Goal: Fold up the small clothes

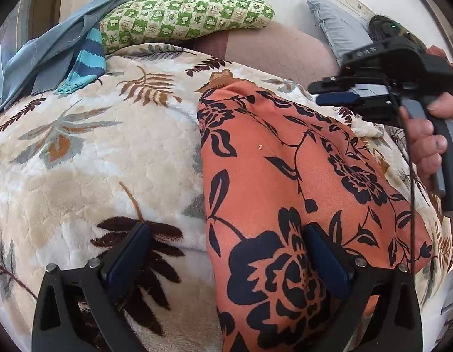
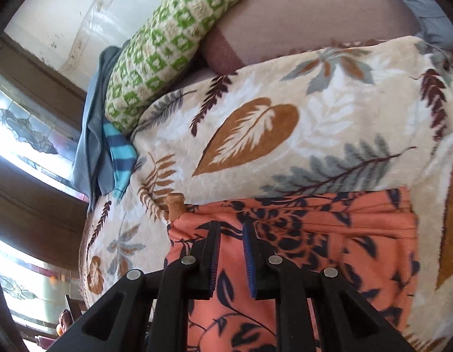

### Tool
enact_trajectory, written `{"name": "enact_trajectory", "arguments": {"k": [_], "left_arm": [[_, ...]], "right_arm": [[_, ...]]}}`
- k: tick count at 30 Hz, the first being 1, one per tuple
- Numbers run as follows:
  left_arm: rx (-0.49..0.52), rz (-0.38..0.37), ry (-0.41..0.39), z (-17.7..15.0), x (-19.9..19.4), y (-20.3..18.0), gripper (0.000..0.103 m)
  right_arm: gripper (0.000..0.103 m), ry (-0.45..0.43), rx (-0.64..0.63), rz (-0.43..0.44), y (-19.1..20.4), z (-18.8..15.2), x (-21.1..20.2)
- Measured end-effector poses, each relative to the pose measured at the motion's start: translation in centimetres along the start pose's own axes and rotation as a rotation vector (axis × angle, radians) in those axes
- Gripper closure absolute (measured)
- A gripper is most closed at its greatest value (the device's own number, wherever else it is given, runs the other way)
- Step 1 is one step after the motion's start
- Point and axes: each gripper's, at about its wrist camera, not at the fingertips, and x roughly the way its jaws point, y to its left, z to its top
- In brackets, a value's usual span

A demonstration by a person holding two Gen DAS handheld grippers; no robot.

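Note:
An orange garment with a dark floral print (image 1: 285, 170) (image 2: 329, 234) lies folded into a long shape on a cream leaf-patterned blanket (image 1: 109, 146) (image 2: 285, 102). A tan ribbed cuff (image 1: 222, 77) (image 2: 175, 204) sticks out at its far corner. My left gripper (image 1: 226, 231) stands wide open over the garment's near left edge, one finger above the blanket and the other above the orange cloth. My right gripper (image 2: 231, 228) (image 1: 326, 94), held by a hand (image 1: 429, 140), hovers above the garment's far end. Only a narrow gap shows between its jaws, with nothing in it.
A green checked pillow (image 1: 185, 14) (image 2: 167, 47) lies at the head of the bed. Beside it are a blue-grey cloth (image 1: 56, 47) (image 2: 91, 135) and a turquoise striped garment (image 1: 88, 61) (image 2: 120, 152). A grey pillow (image 1: 338, 23) sits far right, and windows (image 2: 26, 135) are at the left.

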Motion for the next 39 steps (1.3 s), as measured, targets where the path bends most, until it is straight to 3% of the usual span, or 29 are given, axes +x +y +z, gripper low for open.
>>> {"name": "enact_trajectory", "arguments": {"k": [3,6,8,10,16,24,27,29,31,36,39], "left_arm": [[-0.004,0.009,-0.006,-0.1,0.0,-0.1,0.0],[-0.019,0.013,0.002,-0.2,-0.1,-0.1,0.0],[-0.029,0.029,0.006,-0.4,-0.3,-0.2,0.0],[-0.053,0.039,0.011,-0.7,-0.6,-0.3,0.0],[-0.079,0.03,0.025,-1.5,-1.7,-0.1,0.0],[-0.061,0.108,0.002,-2.5,-4.0,-0.8,0.0],[-0.021,0.154,0.025,-2.9,-3.6,-1.3,0.0],[-0.005,0.161,0.071,-3.0,-2.9,-1.5,0.0],[-0.014,0.147,0.087,-3.0,-2.9,-1.2,0.0],[-0.054,0.119,0.151,-2.2,-4.0,-0.5,0.0],[-0.024,0.134,0.126,0.1,-5.3,-1.1,0.0]], "right_arm": [[0.085,0.029,-0.017,-0.031,-1.6,-1.0,-1.8],[0.085,0.118,0.056,-0.137,-5.0,-2.4,-0.7],[0.085,0.078,0.135,-0.034,-7.5,-3.4,-0.8],[0.088,0.047,0.182,0.003,-8.7,-4.4,-1.5],[0.086,-0.026,0.108,-0.045,-7.4,-7.8,-5.1],[0.084,-0.036,-0.007,0.022,-4.0,-13.0,-11.1],[0.084,0.008,-0.025,0.039,-3.4,-15.0,-10.5],[0.085,0.088,0.004,0.009,-4.4,-16.7,-8.4],[0.085,0.078,0.058,0.066,-5.9,-17.9,-7.7],[0.085,0.089,0.021,0.04,-4.9,-17.0,-9.0],[0.085,0.056,-0.032,0.028,-3.6,-15.5,-9.6]]}}
